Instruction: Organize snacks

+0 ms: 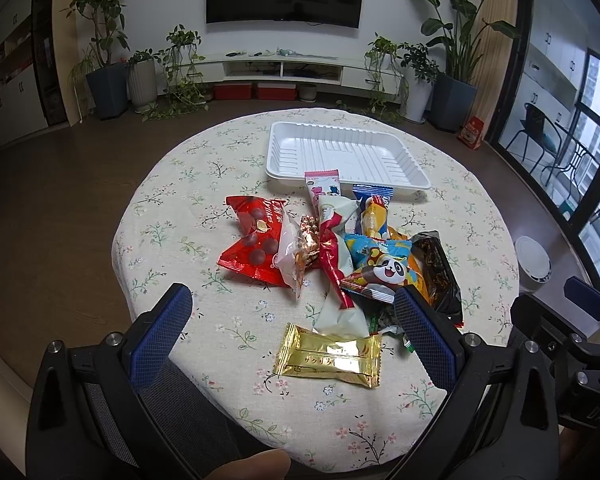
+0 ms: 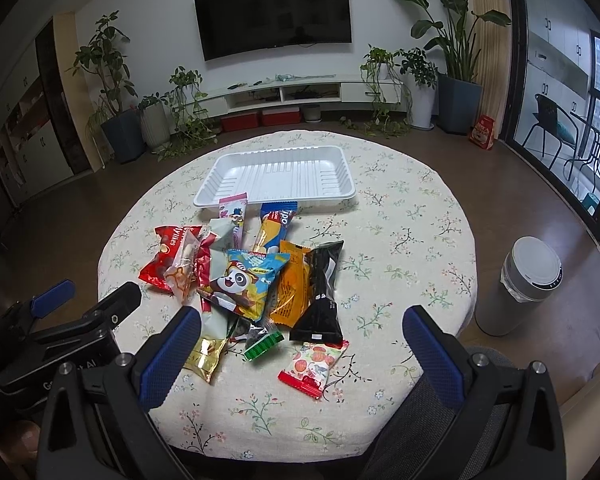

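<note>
So both tools are just hanging over the near edge of the round floral surface (image 1: pixel 172 184), fingers spread wide and nothing in either. The left tool (image 1: pixel 292 310) has the gold packet (image 1: pixel 330 356) sitting right between its fingers, flat on the cloth. The right tool (image 2: pixel 302 330) frames a small red-and-white fruit packet (image 2: pixel 314 366), with the black packet (image 2: pixel 322 292) just beyond. The rest of the snack pile (image 2: pixel 240 276) is heaped mid-surface: red chocolate bag (image 1: pixel 252 240), panda packet (image 2: pixel 246 282), orange one (image 2: pixel 292 284). The white tray (image 1: pixel 340 156) sits behind the pile, nothing in it, a pink packet (image 1: pixel 324 188) touching its near rim.
</note>
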`<move>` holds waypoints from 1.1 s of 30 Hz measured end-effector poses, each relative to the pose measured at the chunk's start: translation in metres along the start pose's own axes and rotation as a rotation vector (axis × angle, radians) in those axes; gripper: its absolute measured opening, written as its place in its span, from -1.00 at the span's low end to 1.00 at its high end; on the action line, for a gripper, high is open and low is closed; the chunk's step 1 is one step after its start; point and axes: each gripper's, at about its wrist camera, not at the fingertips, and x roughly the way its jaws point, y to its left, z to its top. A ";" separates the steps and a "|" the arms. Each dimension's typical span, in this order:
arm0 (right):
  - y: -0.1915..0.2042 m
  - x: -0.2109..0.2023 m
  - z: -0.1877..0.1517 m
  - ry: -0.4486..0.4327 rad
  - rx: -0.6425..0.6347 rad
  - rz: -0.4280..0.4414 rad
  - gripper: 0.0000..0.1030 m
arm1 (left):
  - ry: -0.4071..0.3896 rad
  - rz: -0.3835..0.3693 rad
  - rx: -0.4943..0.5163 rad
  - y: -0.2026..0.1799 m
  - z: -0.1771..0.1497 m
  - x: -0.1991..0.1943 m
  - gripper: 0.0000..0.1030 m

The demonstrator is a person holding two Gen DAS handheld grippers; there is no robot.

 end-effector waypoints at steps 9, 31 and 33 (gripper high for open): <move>0.000 0.000 0.000 0.001 -0.001 0.000 1.00 | 0.001 0.000 0.000 0.000 0.000 0.000 0.99; 0.000 0.001 -0.001 0.004 -0.001 -0.002 1.00 | 0.003 -0.001 0.000 -0.001 -0.002 0.001 0.99; 0.000 0.001 -0.001 0.005 -0.001 -0.002 1.00 | 0.003 -0.001 0.000 -0.001 -0.002 0.002 0.99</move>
